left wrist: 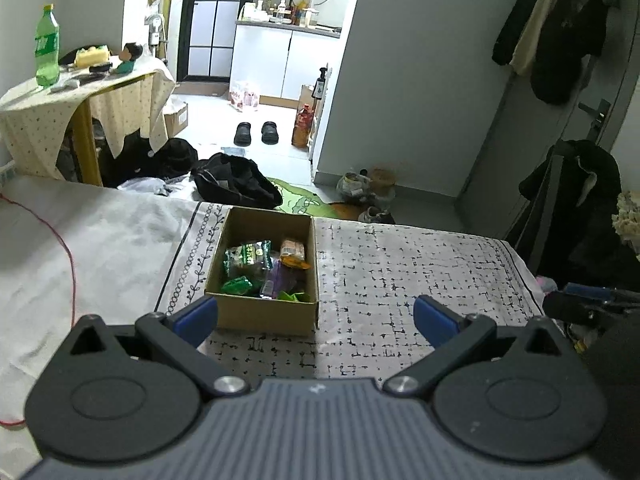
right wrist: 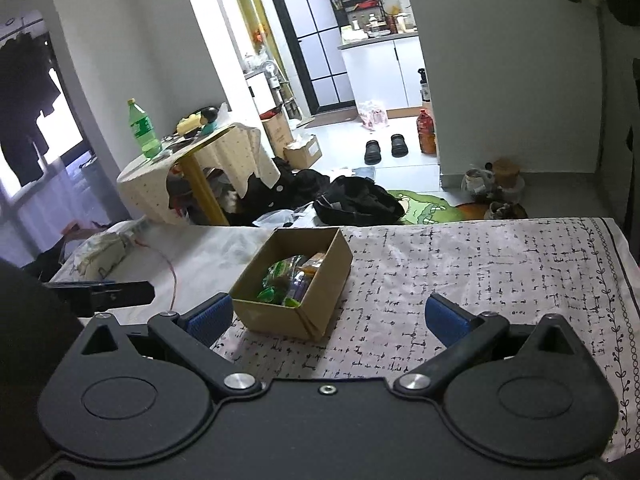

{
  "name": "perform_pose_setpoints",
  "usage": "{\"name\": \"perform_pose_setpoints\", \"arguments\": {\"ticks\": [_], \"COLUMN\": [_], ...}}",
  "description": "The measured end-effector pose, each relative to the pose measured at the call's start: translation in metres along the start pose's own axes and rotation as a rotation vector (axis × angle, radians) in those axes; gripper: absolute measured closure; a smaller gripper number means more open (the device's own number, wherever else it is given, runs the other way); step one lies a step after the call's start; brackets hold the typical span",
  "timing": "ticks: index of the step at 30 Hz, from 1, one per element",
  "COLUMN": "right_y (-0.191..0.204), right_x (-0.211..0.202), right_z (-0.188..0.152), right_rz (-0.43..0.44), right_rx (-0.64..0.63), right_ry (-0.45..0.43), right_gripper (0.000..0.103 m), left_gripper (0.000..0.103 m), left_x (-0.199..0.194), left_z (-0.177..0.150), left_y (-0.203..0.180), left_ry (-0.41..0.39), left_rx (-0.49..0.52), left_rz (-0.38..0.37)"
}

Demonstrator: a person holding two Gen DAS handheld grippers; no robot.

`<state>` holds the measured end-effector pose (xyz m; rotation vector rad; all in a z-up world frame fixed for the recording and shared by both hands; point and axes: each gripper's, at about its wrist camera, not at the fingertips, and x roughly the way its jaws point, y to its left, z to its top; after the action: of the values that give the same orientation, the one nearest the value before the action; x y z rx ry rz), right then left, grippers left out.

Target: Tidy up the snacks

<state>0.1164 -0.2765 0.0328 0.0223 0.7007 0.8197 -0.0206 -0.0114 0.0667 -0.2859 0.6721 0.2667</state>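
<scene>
Left gripper: spread wide, empty, above the cloth.
Right gripper: spread wide, empty.
Box: on cloth, open.
Snacks: all inside box.

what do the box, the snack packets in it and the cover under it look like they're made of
The box looks like plain brown corrugated cardboard, matte, with folded seams at its corners. The snack packets seem to be thin plastic film: glossy, crinkled and partly see-through. The cover under the box appears to be soft woven fabric, matte and printed, lying in slight wrinkles; the exact fibre cannot be told.
</scene>
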Motion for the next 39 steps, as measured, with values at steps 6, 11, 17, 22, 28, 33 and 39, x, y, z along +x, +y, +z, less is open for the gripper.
{"name": "perform_pose_setpoints", "arguments": {"ticks": [6, 11, 17, 22, 28, 33, 39], "right_y": [-0.0043, -0.0037, -0.0031, -0.0017, -0.0020, -0.0024, -0.0025], "right_x": [-0.0025, -0.0033, -0.0036, -0.0046, -0.0045, -0.0050, -0.0054], "right_z": [-0.0024, -0.0042, -0.0044, -0.0048, -0.0050, -0.0054, -0.0055], "right_rz": [-0.009, -0.009, -0.013, -0.018, -0.018, -0.017, -0.019], "right_rx": [0.026, 0.028, 0.027, 0.021, 0.025, 0.028, 0.026], "right_ry": [0.002, 0.000, 0.001, 0.000, 0.000, 0.000, 0.000], "right_gripper": [0.000, 0.000, 0.000, 0.000, 0.000, 0.000, 0.000], "left_gripper": [0.000, 0.000, 0.000, 0.000, 0.000, 0.000, 0.000], "left_x": [-0.0009, -0.0016, 0.0003, 0.0016, 0.0018, 0.0021, 0.0025], "left_z": [-0.0007, -0.0025, -0.0042, -0.0044, -0.0043, -0.0049, -0.0051], "left_y": [-0.0004, -0.0021, -0.0014, -0.0005, -0.0007, -0.0014, -0.0013], "left_ry": [-0.002, -0.011, -0.008, -0.002, -0.003, -0.004, -0.002], "left_rx": [-0.018, -0.009, -0.019, -0.023, -0.023, -0.021, -0.021], "left_rz": [0.001, 0.011, 0.008, 0.005, 0.006, 0.007, 0.006]}}
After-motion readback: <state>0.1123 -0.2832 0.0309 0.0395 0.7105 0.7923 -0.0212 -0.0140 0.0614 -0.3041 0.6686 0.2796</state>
